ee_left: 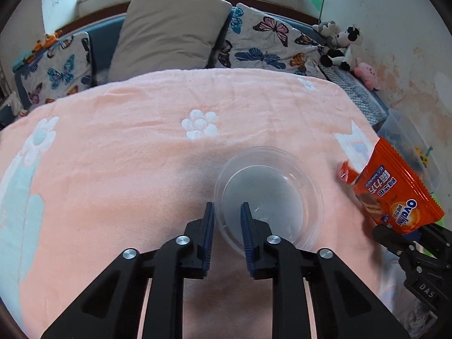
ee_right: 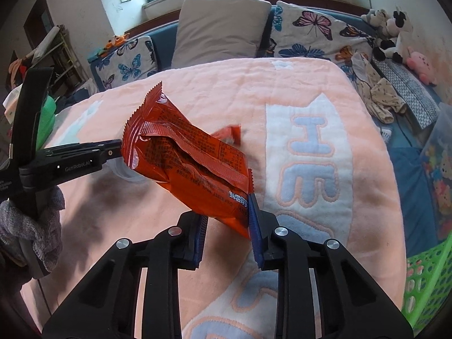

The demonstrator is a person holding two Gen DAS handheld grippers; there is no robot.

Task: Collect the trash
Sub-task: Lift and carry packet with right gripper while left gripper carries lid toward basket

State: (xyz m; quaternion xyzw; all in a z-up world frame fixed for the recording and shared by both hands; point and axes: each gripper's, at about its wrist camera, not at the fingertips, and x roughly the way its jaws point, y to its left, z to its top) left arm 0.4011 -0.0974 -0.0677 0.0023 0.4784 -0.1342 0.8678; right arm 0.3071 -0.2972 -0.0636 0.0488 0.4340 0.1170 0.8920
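Observation:
A clear plastic bowl rests on the pink blanket. My left gripper straddles its near rim, one pad outside and one inside, shut on the wall. In the right wrist view a sliver of the bowl shows behind the packet. My right gripper is shut on the bottom edge of an orange snack packet, held tilted above the blanket; the packet also shows right of the bowl. A small red wrapper scrap lies on the blanket beyond it.
A green plastic basket stands off the bed's right edge. Pillows and plush toys line the far side. Crumpled clothes lie at the right. A gloved hand holds the left gripper's handle.

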